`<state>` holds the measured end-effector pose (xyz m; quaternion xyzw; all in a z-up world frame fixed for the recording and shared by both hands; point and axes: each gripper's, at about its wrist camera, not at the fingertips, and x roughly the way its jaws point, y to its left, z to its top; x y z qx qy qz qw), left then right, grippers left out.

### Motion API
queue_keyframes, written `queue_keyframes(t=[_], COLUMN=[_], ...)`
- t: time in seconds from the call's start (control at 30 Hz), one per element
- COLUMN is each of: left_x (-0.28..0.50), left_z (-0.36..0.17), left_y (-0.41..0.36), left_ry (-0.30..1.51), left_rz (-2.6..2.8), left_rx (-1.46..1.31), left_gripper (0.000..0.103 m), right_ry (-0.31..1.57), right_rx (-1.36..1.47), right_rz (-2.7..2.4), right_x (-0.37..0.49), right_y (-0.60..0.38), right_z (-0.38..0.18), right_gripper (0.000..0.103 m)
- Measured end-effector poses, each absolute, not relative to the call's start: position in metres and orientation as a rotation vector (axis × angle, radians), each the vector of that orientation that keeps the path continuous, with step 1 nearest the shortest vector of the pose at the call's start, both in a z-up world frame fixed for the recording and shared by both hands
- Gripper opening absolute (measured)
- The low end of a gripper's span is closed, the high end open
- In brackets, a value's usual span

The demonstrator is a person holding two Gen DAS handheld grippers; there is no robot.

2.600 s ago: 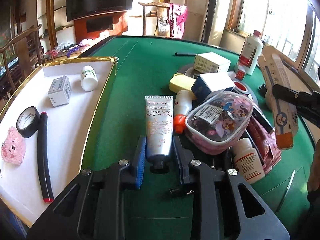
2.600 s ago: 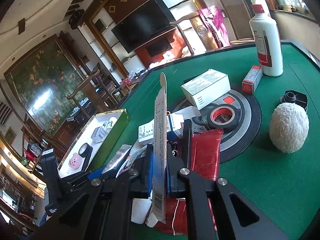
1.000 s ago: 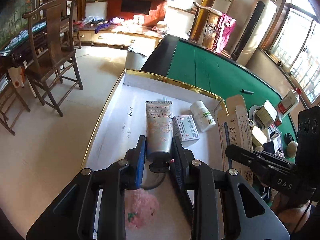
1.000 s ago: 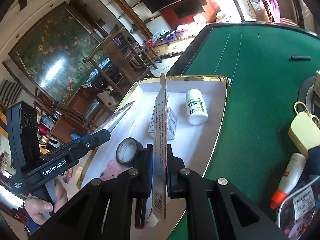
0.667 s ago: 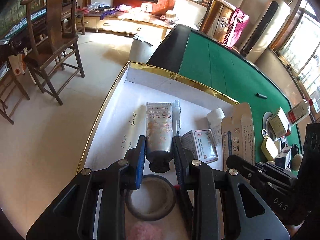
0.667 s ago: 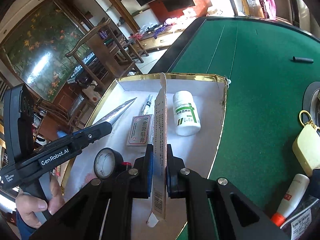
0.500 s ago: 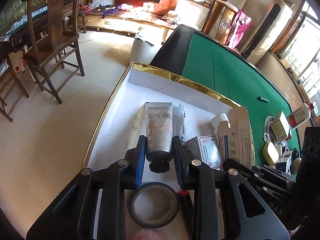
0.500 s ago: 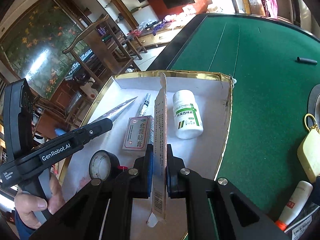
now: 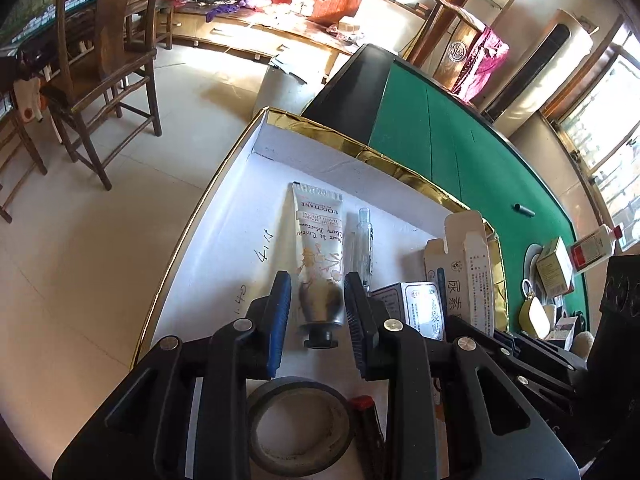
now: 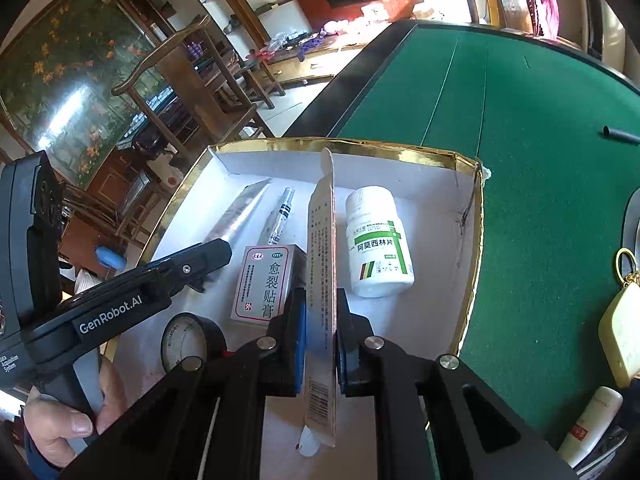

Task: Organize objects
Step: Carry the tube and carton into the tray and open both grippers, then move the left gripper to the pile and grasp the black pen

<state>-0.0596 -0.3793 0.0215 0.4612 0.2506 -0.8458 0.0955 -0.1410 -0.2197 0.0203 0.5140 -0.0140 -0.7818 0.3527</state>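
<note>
A white-floored tray with a gold rim [image 9: 320, 148] sits at the left end of the green table. The pink-and-silver hand cream tube [image 9: 318, 248] lies flat on the tray floor, cap toward me. My left gripper [image 9: 316, 300] straddles its cap end. Its jaws are opening and a gap shows beside the blue left pad. My right gripper [image 10: 320, 320] holds a flattened white carton [image 10: 322, 280] upright on edge over the tray [image 10: 360, 164]. Its jaws are opening while the pads still touch the carton. The same carton [image 9: 460, 264] shows in the left wrist view, right of the tube.
In the tray lie a white pill bottle [image 10: 378, 244], an ointment box [image 10: 266, 280], a clear pen-like vial [image 10: 280, 216], a black tape roll [image 9: 300, 424] and a red-tipped black stick [image 9: 366, 420]. A yellow tag [image 10: 624, 332] and more clutter lie on the green felt [image 10: 520, 140] to the right. Wooden chairs [image 9: 108, 60] stand off the table's left.
Both grippers came forward and down over the tray. The left jaws have widened, leaving the tube lying on the tray floor. The right jaws have spread slightly around the upright carton.
</note>
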Motion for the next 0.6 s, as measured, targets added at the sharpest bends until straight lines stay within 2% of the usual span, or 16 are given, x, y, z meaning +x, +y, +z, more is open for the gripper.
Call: queue_keyframes(t=[0.03, 0.07, 0.1, 0.17, 0.23, 0.37, 0.53, 0.6], left_x=[-0.059, -0.058, -0.056, -0.052, -0.047, -0.028, 0.004, 0.014], left_z=[0.021, 0.021, 0.022, 0.027, 0.033, 0.053, 0.092, 0.101], left_y=[-0.381, -0.382, -0.383, -0.382, -0.381, -0.368, -0.307, -0.278], left_ry=[0.772, 0.802, 0.825, 0.837, 0.85, 0.87, 0.693, 0.671], left_rz=[-2.501, -2.502, -2.511, -2.525, -2.537, -2.604, -2.818, -2.904], left_rx=[1.373, 1.37, 1.359, 1.349, 1.334, 1.303, 1.276, 1.262], left_gripper=[0.033, 0.042, 0.044, 0.044, 0.044, 0.044, 0.045, 0.052], right_ry=[-0.033, -0.028, -0.031, -0.046, -0.021, -0.115, -0.188, -0.21], right_rx=[1.326, 1.322, 1.322, 1.309, 1.297, 1.247, 1.128, 1.079], right_rz=[-2.026, -2.02, -2.018, -2.026, -2.033, -2.006, -1.964, -1.969], right_x=[-0.142, -0.142, -0.142, -0.142, -0.14, -0.128, -0.094, -0.081], right_y=[-0.219, -0.218, -0.217, -0.213, -0.213, -0.192, -0.117, -0.072], right_z=[0.021, 0.023, 0.025, 0.03, 0.035, 0.051, 0.082, 0.089], right_gripper=[0.014, 0.014, 0.015, 0.016, 0.026, 0.026, 0.026, 0.026])
